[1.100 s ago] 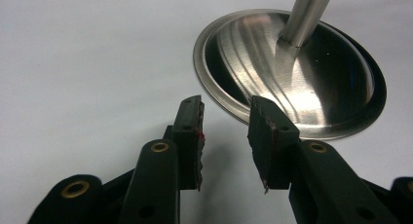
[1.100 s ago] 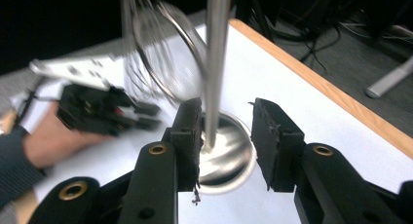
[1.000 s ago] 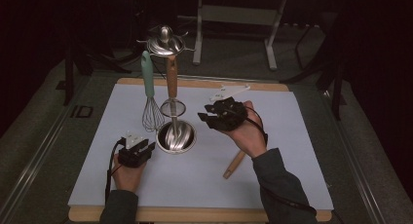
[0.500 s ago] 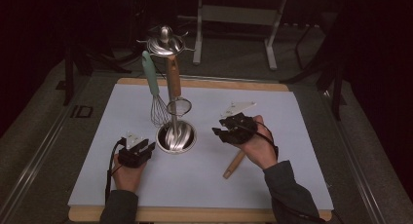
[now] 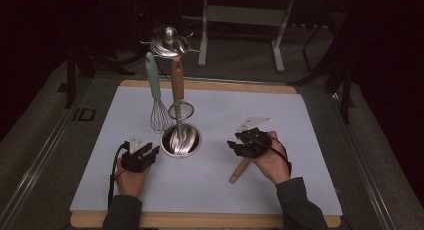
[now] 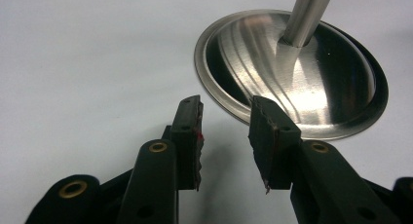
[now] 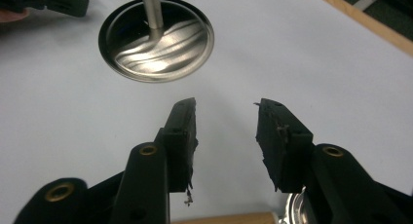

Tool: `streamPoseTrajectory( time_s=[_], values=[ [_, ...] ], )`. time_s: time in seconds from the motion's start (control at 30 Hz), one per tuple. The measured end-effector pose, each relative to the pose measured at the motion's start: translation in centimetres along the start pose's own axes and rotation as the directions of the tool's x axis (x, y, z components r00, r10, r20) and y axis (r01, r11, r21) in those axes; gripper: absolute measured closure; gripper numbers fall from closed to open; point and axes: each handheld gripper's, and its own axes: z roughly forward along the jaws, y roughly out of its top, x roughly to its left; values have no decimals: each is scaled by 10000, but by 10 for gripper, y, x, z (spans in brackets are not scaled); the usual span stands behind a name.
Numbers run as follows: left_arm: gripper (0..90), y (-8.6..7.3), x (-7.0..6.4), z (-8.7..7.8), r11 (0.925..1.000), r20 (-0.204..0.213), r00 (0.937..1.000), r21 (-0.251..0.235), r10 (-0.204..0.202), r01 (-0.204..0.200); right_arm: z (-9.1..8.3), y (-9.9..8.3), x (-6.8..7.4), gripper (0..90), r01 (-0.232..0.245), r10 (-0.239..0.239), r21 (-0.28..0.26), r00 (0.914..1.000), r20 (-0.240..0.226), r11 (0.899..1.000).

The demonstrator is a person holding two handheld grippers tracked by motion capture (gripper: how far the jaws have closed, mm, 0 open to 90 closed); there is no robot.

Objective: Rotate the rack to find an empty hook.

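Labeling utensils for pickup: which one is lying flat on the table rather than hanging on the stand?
The wooden-handled utensil under the right gripper. The whisk and strainer hang from the stand.

Hidden and cut-off parts, utensil stand and wooden-handled tool

The wooden handle (image 5: pixel 239 170) runs under the right gripper (image 5: pixel 239 146), head end covered; in the right gripper view only a strip of wood (image 7: pixel 229 218) and a sliver of metal (image 7: pixel 296 210), possibly its head, clear the bottom edge. The stand's pole (image 6: pixel 307 14) is cut by the left gripper view's top edge. The hooks on the stand's top (image 5: pixel 169 44) are too dim to count.
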Motion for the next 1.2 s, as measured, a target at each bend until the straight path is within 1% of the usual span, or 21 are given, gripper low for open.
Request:
streamPoseTrajectory(
  time_s=[0.13, 0.3, 0.37, 0.47, 0.57, 0.67, 0.73, 0.83, 0.9, 0.93, 0.97, 1.0, 1.1, 1.2],
  values=[
    [654, 0, 0, 0, 10000, -41, 10000, -24, 7, -7, 3, -15, -3, 575, -383, 382, -50, 9992, -110, 9993],
    [680, 0, 0, -1, 10000, -73, 10000, -34, 12, -13, 5, -32, -9, 567, -617, 617, 113, 9981, 2, 9980],
    [689, 0, 0, -1, 9999, -57, 10000, -98, 34, -35, 5, -38, -13, 565, -787, 786, 108, 9969, 32, 9968],
    [713, -1, -1, -4, 9993, -198, 9998, -352, 78, -85, 5, -47, -17, 565, -1057, 1057, 16, 9944, 23, 9944],
    [725, -1, 1, -6, 9986, -220, 9997, -523, -53, 42, 6, -55, -21, 563, -1300, 1300, 15, 9915, -106, 9915],
    [736, -1, 1, -8, 9980, -180, 9997, -623, -142, 131, 7, -61, -25, 561, -1375, 1376, 152, 9905, -48, 9904],
    [755, -1, 0, -9, 9972, -103, 9997, -721, -224, 216, 7, -64, -27, 563, -1470, 1470, 98, 9891, -35, 9891],
    [802, 1, -3, -14, 9957, -10, 9999, -913, -161, 159, 8, -68, -28, 565, -1553, 1553, 152, 9879, -8, 9877],
    [843, 3, -5, -18, 9939, 58, 10000, -1097, -69, 75, 7, -70, -28, 564, -1670, 1671, 135, 9859, -95, 9859],
    [874, 3, -6, -19, 9929, 127, 9999, -1187, -50, 64, 7, -71, -28, 563, -1750, 1750, 51, 9842, -274, 9846],
    [896, 3, -7, -21, 9921, 217, 9997, -1254, -59, 85, 6, -71, -28, 561, -1812, 1811, -7, 9827, -395, 9834],
    [897, 4, -7, -22, 9905, 302, 9995, -1365, -101, 141, 5, -71, -27, 560, -1827, 1824, -49, 9825, -391, 9832],
    [898, 6, -10, -29, 9839, 381, 9992, -1780, -99, 166, 2, -72, -28, 553, -1753, 1750, -98, 9843, -240, 9845],
    [898, 9, -13, -38, 9736, 480, 9986, -2263, -200, 303, 1, -74, -30, 549, -1697, 1697, -18, 9855, 100, 9855]
  ],
)
